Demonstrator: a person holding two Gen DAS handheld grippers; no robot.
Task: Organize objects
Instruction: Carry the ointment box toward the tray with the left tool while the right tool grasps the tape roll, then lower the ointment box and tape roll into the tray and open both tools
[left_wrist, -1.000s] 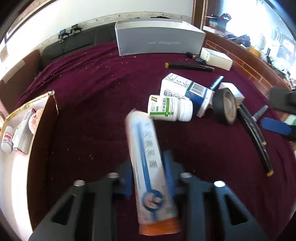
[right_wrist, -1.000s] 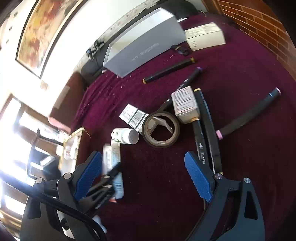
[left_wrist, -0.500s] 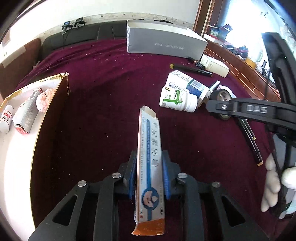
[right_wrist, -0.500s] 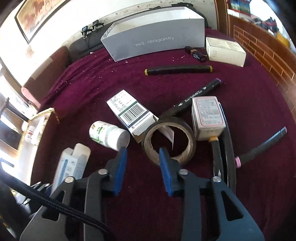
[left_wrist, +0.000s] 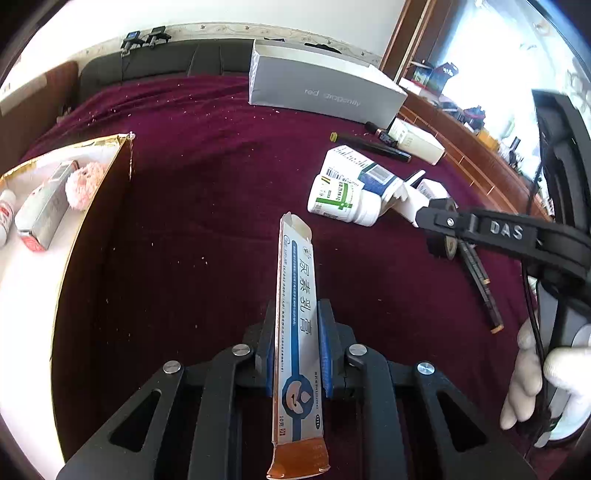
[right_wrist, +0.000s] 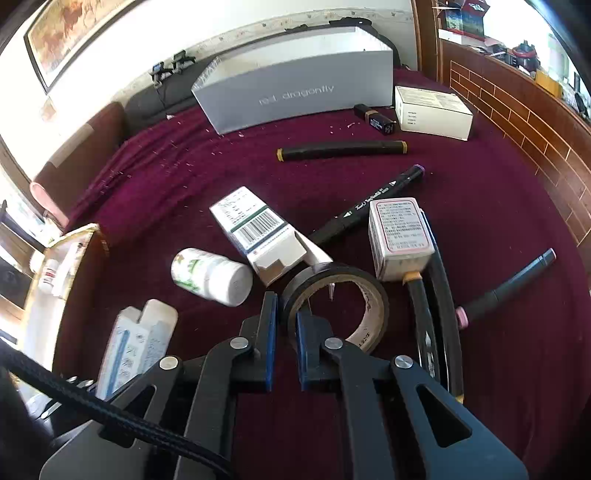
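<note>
Vs a sec ago: right gripper (right_wrist: 284, 314) jaws were wide, have just been closing, now narrow with the near wall of the tape roll (right_wrist: 334, 306) between the blue pads, one pad outside the ring, one inside. Left gripper (left_wrist: 297, 332) held the carton (left_wrist: 297, 325) then too; the carton was blurred and tilted, now sharp and near upright in view. Right gripper arm now crosses the left view's right side, gloved hand (left_wrist: 532, 384) under it.

Bed (left_wrist: 207, 206): maroon velvety cover, pale crumbs scattered toward the far edge. Grey shoebox (right_wrist: 295, 96), long rect., matte card, at the far edge. Tray (left_wrist: 92, 206) at the left edge, gold-rimmed card, white inside: holds a silver box (left_wrist: 44, 206), a pink fluffy ball (left_wrist: 83, 181) and a small white bottle (left_wrist: 5, 218).

Mid-bed clutter: white box w/ barcode (right_wrist: 258, 232), end flap open, touching the roll; white pill bottle (right_wrist: 210, 277) on its side, green label, just left of it; small pink-edged box (right_wrist: 400, 236) resting on black markers (right_wrist: 432, 314). Tape roll: black glossy outside, brown card core.

Carton: long, thin, white-blue card w/ orange end, top flap open, pinched between left pads, lifted off the cover near the front edge.
</note>
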